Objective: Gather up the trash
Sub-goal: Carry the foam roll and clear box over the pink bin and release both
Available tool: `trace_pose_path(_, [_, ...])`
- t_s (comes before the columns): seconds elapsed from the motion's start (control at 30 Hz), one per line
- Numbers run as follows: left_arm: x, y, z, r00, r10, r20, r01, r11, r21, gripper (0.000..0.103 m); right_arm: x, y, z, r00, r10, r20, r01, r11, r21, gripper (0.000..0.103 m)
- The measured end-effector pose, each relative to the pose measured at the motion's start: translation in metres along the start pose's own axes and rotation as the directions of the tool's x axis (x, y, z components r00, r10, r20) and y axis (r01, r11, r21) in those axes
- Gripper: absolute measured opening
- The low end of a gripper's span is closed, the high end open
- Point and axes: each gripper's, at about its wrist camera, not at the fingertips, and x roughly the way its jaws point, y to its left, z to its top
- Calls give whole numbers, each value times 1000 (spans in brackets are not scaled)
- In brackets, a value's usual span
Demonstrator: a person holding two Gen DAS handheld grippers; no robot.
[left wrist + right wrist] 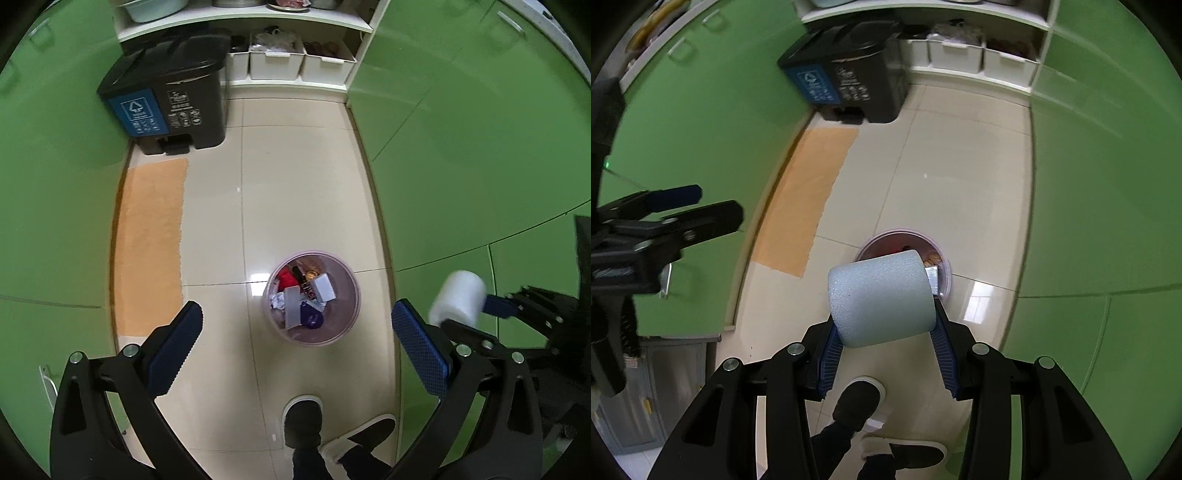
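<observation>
Clamped between the blue pads of the right gripper (886,334), a pale foam cylinder (882,299) lies crosswise to the fingers, its long axis running from about 10 o'clock to 4 o'clock in the right wrist view, and it hangs over the near rim of the small round trash bin (312,299) on the floor. Glossy beige floor tiles (303,177) run between green cabinet fronts (461,147), with an orange mat (151,243) at 10 o'clock of the bin, a black pedal bin (170,99) at 11 o'clock and white shelf bins (277,62) at 12 o'clock. Both grippers point steeply down at the floor above the person's shoes (303,421), and the left gripper (295,350) stands wide open with nothing between its fingers, the bin of scraps framed between them.
</observation>
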Motion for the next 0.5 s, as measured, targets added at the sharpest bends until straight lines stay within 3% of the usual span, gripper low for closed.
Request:
trace_pose_path(0.47, [31,60,-23,1000,25,-9,-25,997,-71,100,95,17,15,997,-35,-72,31,998,-52,46])
trace_pose_path(0.5, [33,60,-24,1000,24,-10,-25,997,-73,100,97,16,15,997,-37,-72,33,998,-49,55])
